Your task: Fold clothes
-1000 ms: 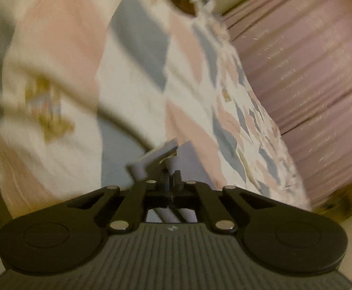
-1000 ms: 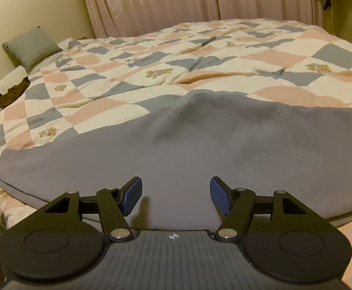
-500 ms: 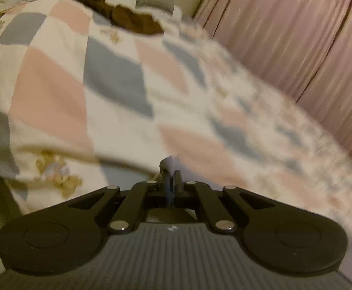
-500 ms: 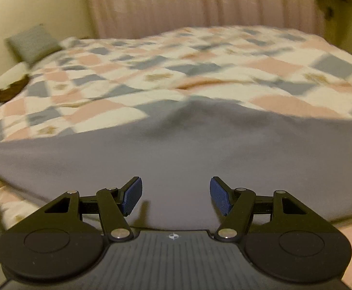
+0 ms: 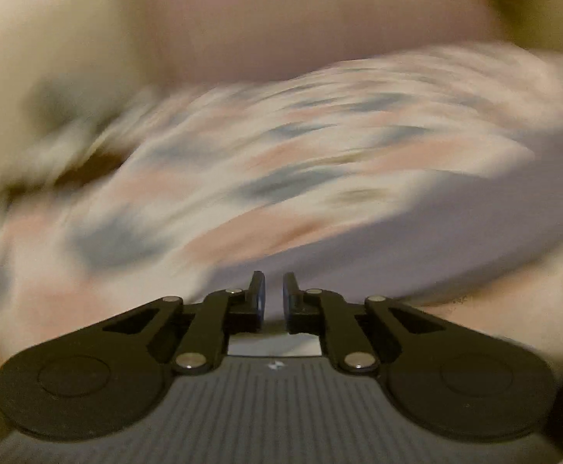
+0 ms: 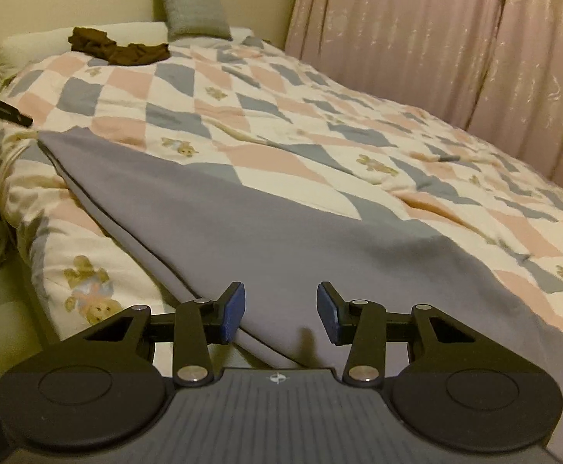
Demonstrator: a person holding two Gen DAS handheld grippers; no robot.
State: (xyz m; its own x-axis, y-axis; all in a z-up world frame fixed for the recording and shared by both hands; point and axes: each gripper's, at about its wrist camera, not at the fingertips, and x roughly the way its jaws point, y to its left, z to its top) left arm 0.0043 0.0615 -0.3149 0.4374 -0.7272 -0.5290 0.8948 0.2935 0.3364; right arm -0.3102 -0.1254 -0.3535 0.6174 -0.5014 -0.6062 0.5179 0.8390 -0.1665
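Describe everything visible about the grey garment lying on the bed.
The grey garment is a plain, soft-looking cloth spread flat along the near side of the patchwork quilt, running to a corner at the far left. A dark seam lines its left edge. It looks smooth, with one shallow crease. The open right hand-held gripper hovers at its near edge; contact cannot be told. The left view is too blurred for detail.

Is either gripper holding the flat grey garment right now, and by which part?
Neither. The left gripper shows a narrow empty gap; the right gripper is open above the grey garment.
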